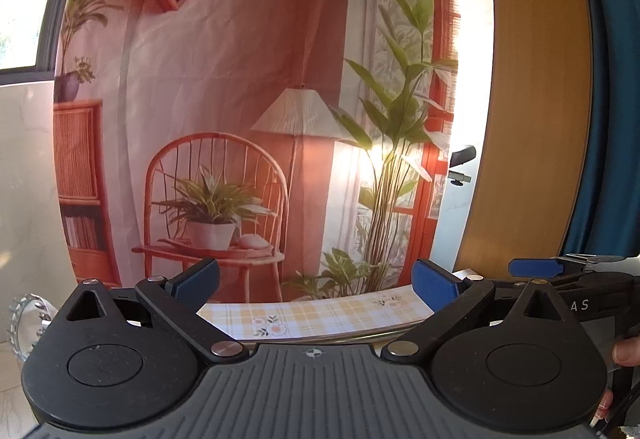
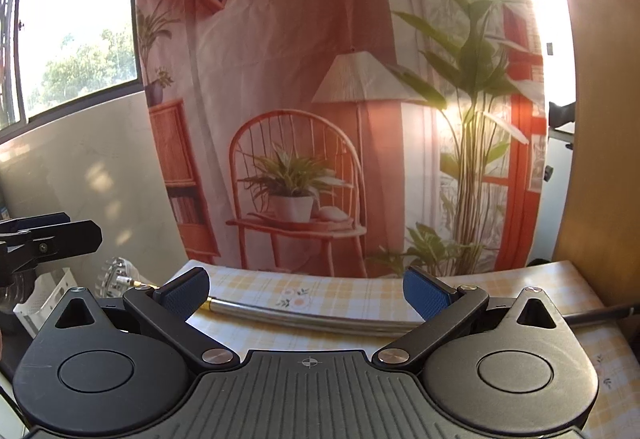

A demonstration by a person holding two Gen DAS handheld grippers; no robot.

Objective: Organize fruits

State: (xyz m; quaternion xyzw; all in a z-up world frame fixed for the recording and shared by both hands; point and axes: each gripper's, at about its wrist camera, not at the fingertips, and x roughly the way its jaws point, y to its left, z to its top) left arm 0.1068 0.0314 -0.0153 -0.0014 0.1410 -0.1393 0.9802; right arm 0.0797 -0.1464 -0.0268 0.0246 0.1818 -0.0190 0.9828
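No fruit shows in either view. My left gripper (image 1: pixel 316 281) is open, held level above the near edge of a table with a yellow plaid cloth (image 1: pixel 320 313), nothing between its blue pads. My right gripper (image 2: pixel 306 289) is also open and empty, over the same plaid cloth (image 2: pixel 360 295). The right gripper's blue fingertip (image 1: pixel 534 266) shows at the right of the left wrist view, and the left gripper's black body (image 2: pixel 48 235) shows at the left of the right wrist view. A clear glass bowl (image 1: pixel 28 317) with a scalloped rim sits low at the left; the glass bowl (image 2: pixel 120 277) also appears behind my right gripper's left finger.
A printed backdrop (image 2: pixel 320 99) of a chair and plants hangs right behind the table. A metal tube (image 2: pixel 300 313) lies across the cloth. A white slotted basket (image 2: pixel 44 299) stands at the left. A wooden panel (image 1: pixel 532 99) rises on the right. A person's fingers (image 1: pixel 626 353) hold the right handle.
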